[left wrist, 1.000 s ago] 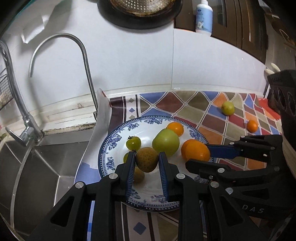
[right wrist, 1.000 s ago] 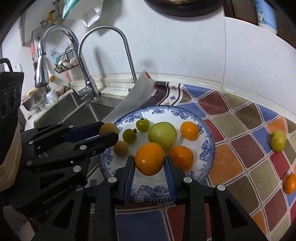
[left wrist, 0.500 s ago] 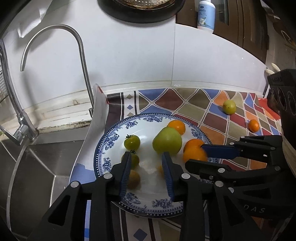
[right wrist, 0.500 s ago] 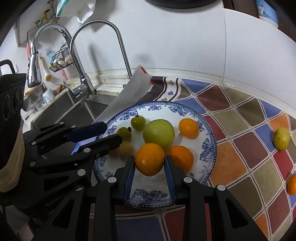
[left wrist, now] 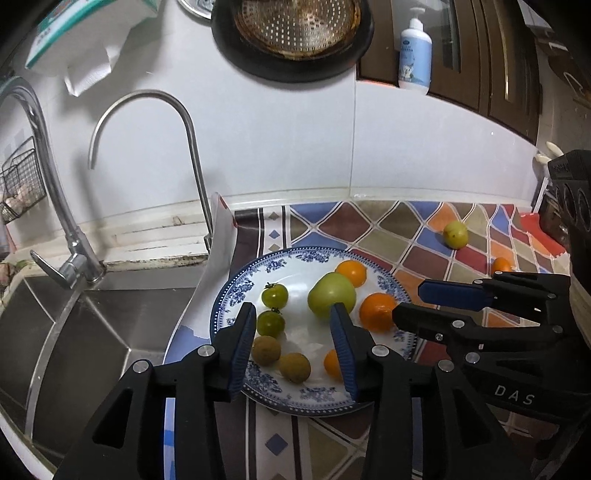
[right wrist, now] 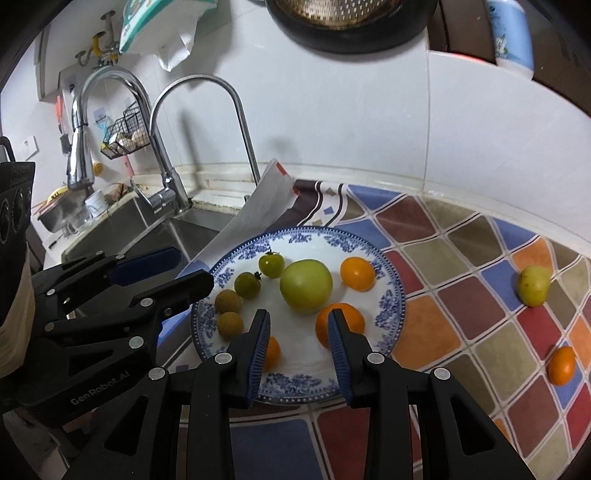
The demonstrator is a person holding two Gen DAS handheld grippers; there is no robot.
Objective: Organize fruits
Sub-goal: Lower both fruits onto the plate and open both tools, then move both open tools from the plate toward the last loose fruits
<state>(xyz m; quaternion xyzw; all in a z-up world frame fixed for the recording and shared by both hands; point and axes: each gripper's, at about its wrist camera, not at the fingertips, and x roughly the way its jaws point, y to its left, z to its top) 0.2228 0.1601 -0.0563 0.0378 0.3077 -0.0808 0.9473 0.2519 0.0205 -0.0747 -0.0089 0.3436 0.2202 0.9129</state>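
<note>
A blue-and-white plate holds a big green fruit, two small green tomatoes, two brown fruits and three oranges. My left gripper is open and empty above the plate's near side. My right gripper is open and empty above the plate; an orange lies by its left finger. A yellow-green fruit and a small orange lie on the patterned mat at the right.
A steel sink with two faucets is left of the plate. A white board leans at the sink edge. A white wall stands behind, with a soap bottle and a hanging colander above.
My left gripper opened and let the brown fruit down on the plate. My right gripper opened and let its orange down on the plate. Both pulled back and up.
</note>
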